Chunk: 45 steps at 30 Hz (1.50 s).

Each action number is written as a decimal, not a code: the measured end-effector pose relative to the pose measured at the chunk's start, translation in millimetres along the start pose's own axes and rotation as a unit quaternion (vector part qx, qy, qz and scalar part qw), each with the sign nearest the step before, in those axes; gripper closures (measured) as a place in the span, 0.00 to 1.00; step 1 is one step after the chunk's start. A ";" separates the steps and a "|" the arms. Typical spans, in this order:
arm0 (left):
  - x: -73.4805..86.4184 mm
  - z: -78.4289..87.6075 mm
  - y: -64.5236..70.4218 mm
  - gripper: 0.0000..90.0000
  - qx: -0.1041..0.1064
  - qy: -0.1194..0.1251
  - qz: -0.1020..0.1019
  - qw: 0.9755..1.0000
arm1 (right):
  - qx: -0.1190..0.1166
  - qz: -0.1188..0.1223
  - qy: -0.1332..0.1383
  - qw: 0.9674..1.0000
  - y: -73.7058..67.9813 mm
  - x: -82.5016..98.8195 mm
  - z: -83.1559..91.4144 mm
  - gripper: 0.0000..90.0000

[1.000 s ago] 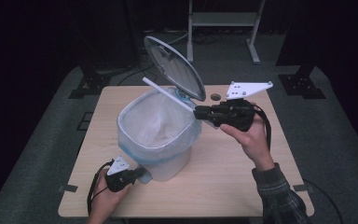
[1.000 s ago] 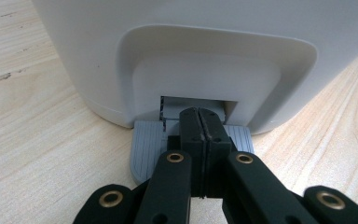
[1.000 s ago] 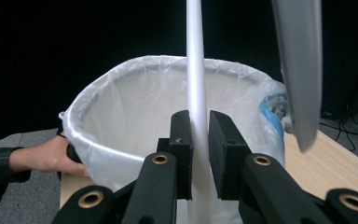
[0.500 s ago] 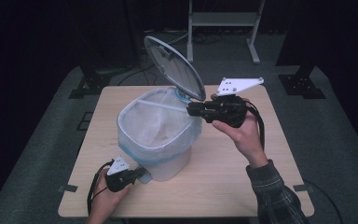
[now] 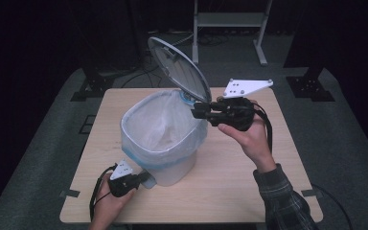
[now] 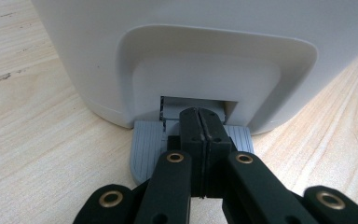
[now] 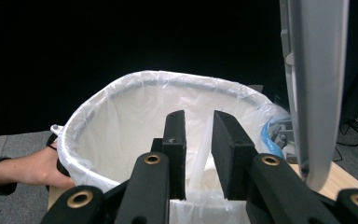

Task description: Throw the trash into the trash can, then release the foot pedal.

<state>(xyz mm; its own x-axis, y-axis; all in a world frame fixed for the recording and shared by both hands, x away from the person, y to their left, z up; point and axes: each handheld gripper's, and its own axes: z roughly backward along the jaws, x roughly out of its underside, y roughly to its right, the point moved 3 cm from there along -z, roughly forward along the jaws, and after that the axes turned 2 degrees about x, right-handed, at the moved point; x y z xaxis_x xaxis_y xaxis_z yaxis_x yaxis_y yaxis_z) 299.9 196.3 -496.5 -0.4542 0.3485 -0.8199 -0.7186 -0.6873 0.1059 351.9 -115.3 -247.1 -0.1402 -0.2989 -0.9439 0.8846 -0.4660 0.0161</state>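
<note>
The wooden surface (image 5: 249, 187) carries a white pedal bin (image 5: 165, 143) near its middle, standing upright with its long axis vertical and its mouth facing up. A clear bag liner (image 5: 148, 129) is folded over the rim. The grey lid (image 5: 179, 69) stands raised at the far side, tilted back. In the left gripper view the bin's upper part is cut off, and what lies at the bottom of the liner is hard to make out. The right claw (image 5: 197, 111) hovers at the rim beneath the lid; its jaws have just been opening, a narrow gap apart, with a pale strip seen between them, contact unclear. The left claw (image 6: 199, 122) is closed tight, pressing down on the grey pedal (image 6: 145, 149) at the bin's foot.
</note>
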 end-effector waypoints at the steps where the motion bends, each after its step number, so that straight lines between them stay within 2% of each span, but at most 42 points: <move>1: 0.0 0.0 0.1 1.00 0.000 0.000 0.000 1.000 | 0.001 0.000 0.000 1.000 -0.3 -0.1 1.4 0.82; 9: 0.0 0.0 0.2 1.00 -0.002 -0.001 -0.003 1.000 | 0.012 0.004 -0.003 1.000 -1.4 8.7 18.2 0.82; 15: 0.0 0.1 1.3 1.00 -0.007 -0.001 -0.005 1.000 | 0.025 -0.009 -0.003 1.000 4.4 27.1 34.8 0.79; 18: 0.0 0.5 0.0 0.99 0.004 0.001 0.007 1.000 | 0.032 -0.015 -0.003 0.999 8.6 38.1 40.8 0.76; 25: 0.2 1.2 1.2 0.96 0.004 0.002 0.002 1.000 | 0.044 -0.033 -0.003 0.998 14.3 63.2 50.6 0.70; 31: -0.8 5.1 4.7 0.89 0.001 -0.007 -0.005 1.000 | 0.054 -0.043 -0.006 0.998 16.1 81.2 55.9 0.64; 34: -1.8 10.1 5.4 0.87 0.002 -0.003 -0.002 1.000 | 0.056 -0.046 -0.007 0.997 17.3 89.1 57.6 0.62; 38: -6.0 19.9 5.4 0.83 0.005 0.020 0.007 1.000 | 0.062 -0.053 -0.010 0.997 18.6 98.3 58.1 0.60; 40: -7.5 24.6 5.3 0.79 0.002 0.017 0.004 1.000 | 0.064 -0.056 -0.012 0.996 19.7 103.2 57.8 0.59; 45: -6.7 29.9 7.1 0.69 0.006 0.017 0.011 1.000 | 0.072 -0.059 -0.019 0.995 21.5 110.9 56.7 0.56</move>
<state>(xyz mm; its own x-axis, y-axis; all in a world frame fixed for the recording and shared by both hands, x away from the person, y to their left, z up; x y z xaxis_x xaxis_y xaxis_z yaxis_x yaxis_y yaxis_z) 282.1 208.1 -473.4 -0.4519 0.3119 -0.8358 -0.7153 -0.6865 0.1306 330.1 -205.6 -332.8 -0.2580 -0.2655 -0.9289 0.7884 -0.6136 -0.0436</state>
